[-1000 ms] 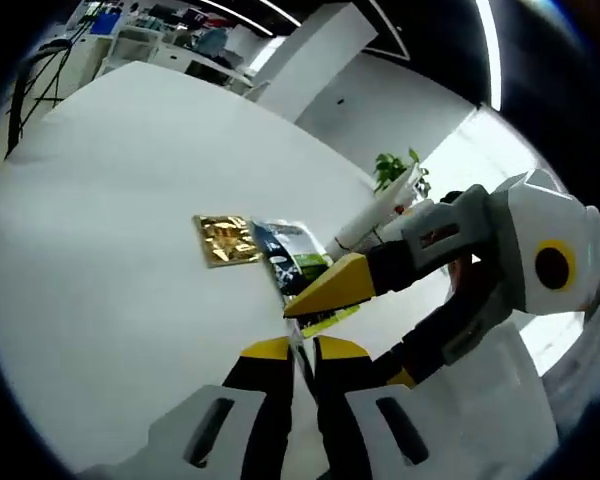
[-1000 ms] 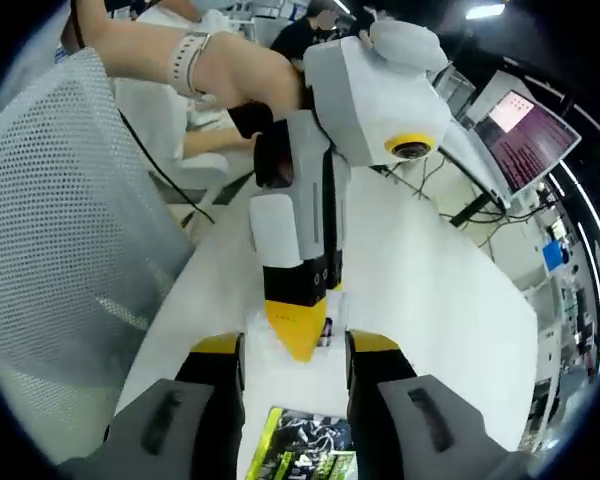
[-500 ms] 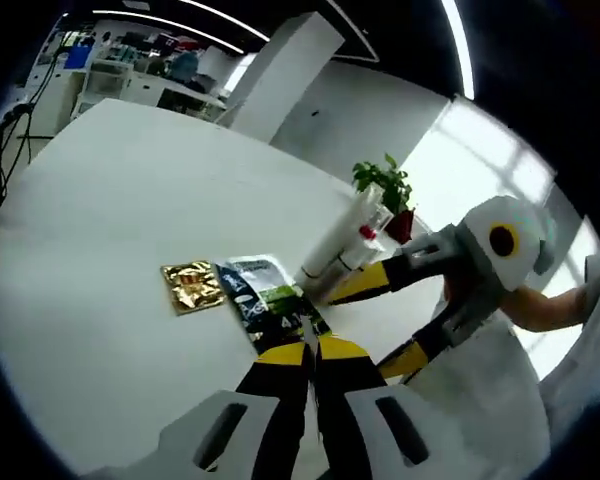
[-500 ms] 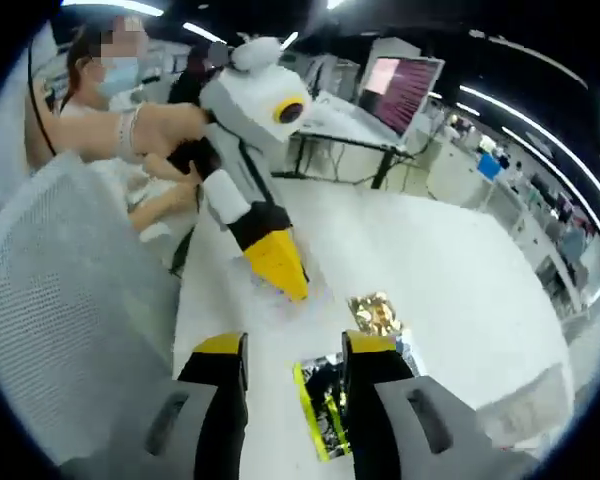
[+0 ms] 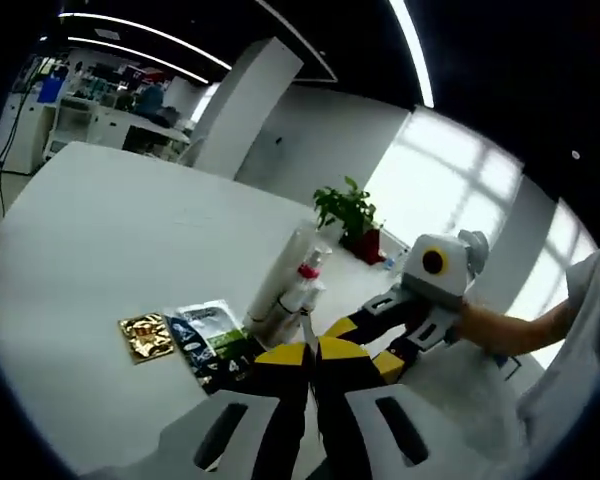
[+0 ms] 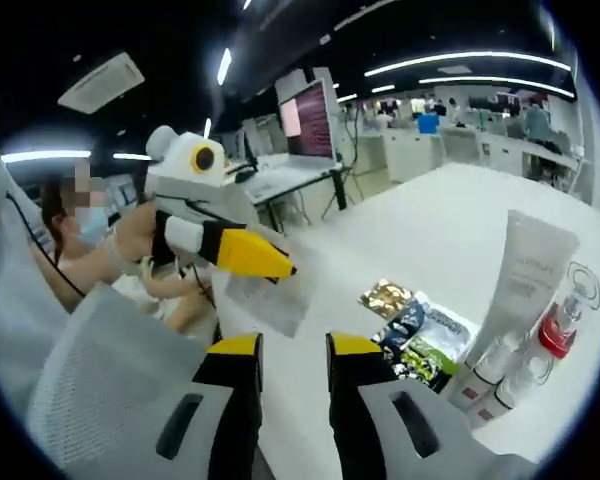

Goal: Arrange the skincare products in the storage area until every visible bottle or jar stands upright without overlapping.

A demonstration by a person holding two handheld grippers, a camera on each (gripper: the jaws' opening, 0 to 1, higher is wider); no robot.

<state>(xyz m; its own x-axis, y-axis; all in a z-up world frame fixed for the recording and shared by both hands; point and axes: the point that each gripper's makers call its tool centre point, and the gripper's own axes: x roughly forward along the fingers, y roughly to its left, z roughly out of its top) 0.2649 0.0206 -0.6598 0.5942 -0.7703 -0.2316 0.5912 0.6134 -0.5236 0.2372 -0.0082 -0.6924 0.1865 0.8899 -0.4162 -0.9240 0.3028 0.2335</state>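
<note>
On the white table [image 5: 90, 230] a tall white tube [image 5: 285, 275] [image 6: 525, 270] stands upright beside a red-capped bottle [image 5: 306, 278] [image 6: 552, 335] and small white bottles [image 6: 485, 365]. A gold sachet [image 5: 145, 335] [image 6: 385, 297] and dark blue-green sachets [image 5: 210, 342] [image 6: 425, 340] lie flat next to them. My left gripper [image 5: 310, 350] [image 6: 260, 262] is shut on a thin pale packet [image 6: 265, 300], held above the table. My right gripper [image 6: 293, 345] [image 5: 375, 340] is open with nothing between its jaws, close to the left one.
A person's hand [image 6: 130, 235] holds the left gripper, and a sleeve [image 5: 500, 330] holds the right. A mesh chair back [image 6: 100, 380] stands at the table's near edge. A potted plant [image 5: 345, 210] is behind the bottles. Desks and a monitor [image 6: 305, 110] lie beyond.
Both views have swung, bringing the standing tube and bottles into sight. The right jaws have narrowed. The left gripper now sits higher and further from the sachets, still pinching the pale packet.
</note>
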